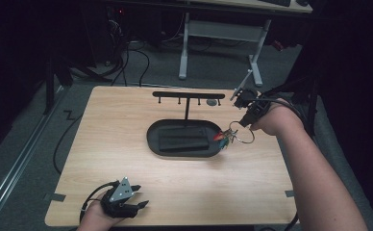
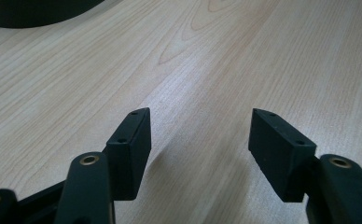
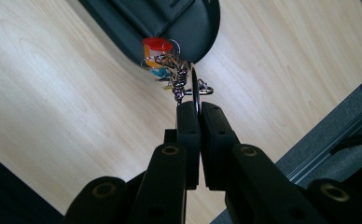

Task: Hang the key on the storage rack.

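I hold the key ring (image 3: 195, 88) in my right gripper (image 3: 196, 109). Its two jaws are pressed tight on the thin metal ring, and the keys (image 3: 163, 60) hang down from it in a little bunch with red, yellow and blue bits. I pinch the ring and not the keys, I think, because the ring is the part that can slip over a hook. The keys hang in the air just past the right end of the tray (image 1: 152, 139), over its rim or right beside it; I cannot tell if they touch it. A rack (image 1: 188, 95) with small hooks stands up from the back of the tray, so I think the keys should go on one of those hooks. That means I must lift them higher and move them back. The tray is black and oval, and a flat dark thing (image 1: 183, 142) lies inside it; I cannot tell what it is. My left gripper (image 1: 137, 204) rests low on the table (image 2: 216, 56) near the front edge, well apart from the tray. Its jaws are wide apart with nothing between them. I think it is just waiting.
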Demonstrator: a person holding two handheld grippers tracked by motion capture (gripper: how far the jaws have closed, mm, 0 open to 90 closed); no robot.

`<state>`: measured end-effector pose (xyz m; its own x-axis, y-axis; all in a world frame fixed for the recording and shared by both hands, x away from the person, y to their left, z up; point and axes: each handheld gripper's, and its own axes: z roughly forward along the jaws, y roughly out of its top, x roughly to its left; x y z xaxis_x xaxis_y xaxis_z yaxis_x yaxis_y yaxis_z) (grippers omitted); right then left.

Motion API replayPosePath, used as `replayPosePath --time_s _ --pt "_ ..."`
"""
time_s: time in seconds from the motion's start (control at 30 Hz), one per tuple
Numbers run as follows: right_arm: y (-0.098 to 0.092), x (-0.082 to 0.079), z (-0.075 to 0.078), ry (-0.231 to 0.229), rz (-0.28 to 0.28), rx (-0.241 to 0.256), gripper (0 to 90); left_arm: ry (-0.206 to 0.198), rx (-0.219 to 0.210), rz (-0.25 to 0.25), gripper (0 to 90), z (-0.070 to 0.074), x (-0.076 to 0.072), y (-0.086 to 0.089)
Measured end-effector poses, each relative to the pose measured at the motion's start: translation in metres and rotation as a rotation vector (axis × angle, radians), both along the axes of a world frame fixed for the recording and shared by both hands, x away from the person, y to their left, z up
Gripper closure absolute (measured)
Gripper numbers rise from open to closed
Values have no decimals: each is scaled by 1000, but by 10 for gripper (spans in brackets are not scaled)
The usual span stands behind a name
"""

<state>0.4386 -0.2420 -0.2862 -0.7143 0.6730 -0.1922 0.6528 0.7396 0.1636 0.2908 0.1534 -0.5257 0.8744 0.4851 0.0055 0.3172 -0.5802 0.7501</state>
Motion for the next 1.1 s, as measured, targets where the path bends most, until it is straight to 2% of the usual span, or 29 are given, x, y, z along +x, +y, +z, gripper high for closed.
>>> replayPosePath --time_s 0.2,0.5,0.7,0.97,1.1 --pt "8 17 5 -9 6 17 879 2 0 -2 397 0 1 1" --pt "18 37 4 -15 20 37 879 3 -1 -2 397 0 1 1" --pt "23 45 3 -19 21 37 879 7 3 -6 397 -1 1 1" --pt "27 55 10 -50 29 49 879 8 4 -1 398 -1 0 4" --pt "31 63 9 -54 25 71 879 8 1 2 398 -1 0 5"
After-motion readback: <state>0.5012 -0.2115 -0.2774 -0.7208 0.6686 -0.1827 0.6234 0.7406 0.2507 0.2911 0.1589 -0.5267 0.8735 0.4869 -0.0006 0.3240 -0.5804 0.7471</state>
